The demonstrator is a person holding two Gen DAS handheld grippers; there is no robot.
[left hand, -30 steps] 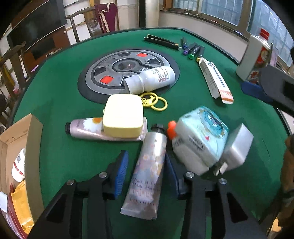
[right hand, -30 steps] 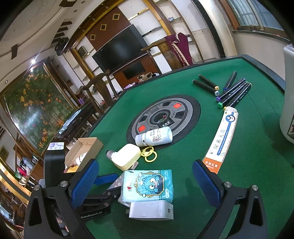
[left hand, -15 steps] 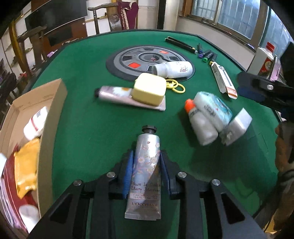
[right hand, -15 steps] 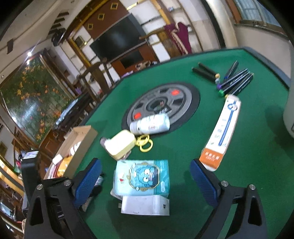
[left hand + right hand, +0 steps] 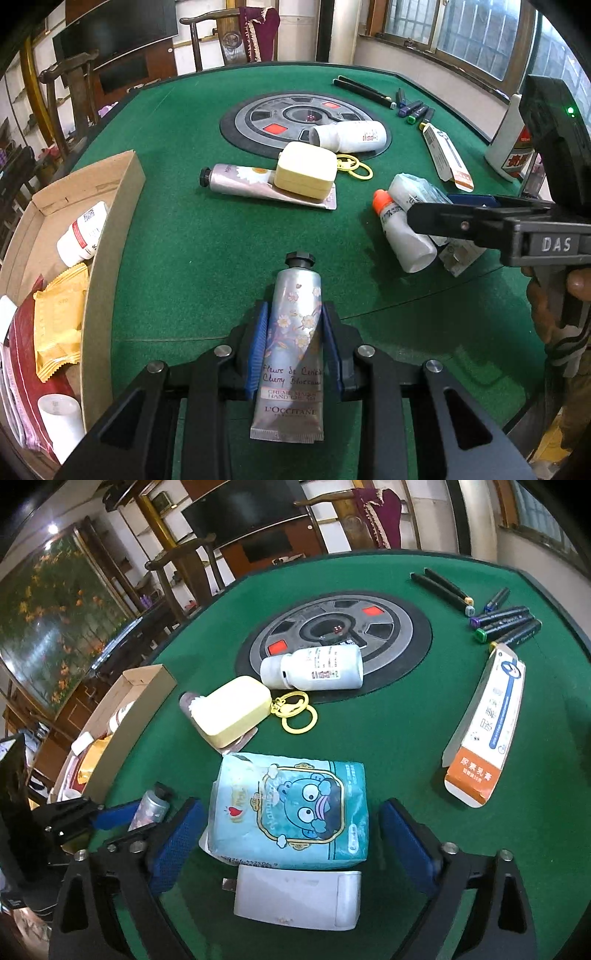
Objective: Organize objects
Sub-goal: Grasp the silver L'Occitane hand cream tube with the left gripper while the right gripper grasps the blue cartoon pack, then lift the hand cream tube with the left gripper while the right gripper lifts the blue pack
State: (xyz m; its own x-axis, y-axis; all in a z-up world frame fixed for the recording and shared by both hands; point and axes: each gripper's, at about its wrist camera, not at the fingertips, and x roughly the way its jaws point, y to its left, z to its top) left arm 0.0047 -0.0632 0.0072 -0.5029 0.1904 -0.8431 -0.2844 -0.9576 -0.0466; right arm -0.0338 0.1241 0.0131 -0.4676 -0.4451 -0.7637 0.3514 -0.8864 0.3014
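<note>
The left gripper (image 5: 294,345) is clamping the hand cream (image 5: 291,354) beside the box (image 5: 110,236) — the right gripper (image 5: 288,834), jaws closing, is straddling the tissue pack (image 5: 291,808), pads not touching it.

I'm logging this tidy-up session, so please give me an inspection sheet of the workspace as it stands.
Surface: green felt table, round grey centre panel.
Job's things: hand cream tube; tissue pack lying on white adapter; cardboard box partly filled.
Clutter: yellow case, white bottle, markers, long carton.
Grippers: left gripper shut on the tube; right gripper closing, tissue pack between its jaws, pads not touching.
Cables: nothing seen.
Surroundings: wooden chairs, television, windows.
</note>
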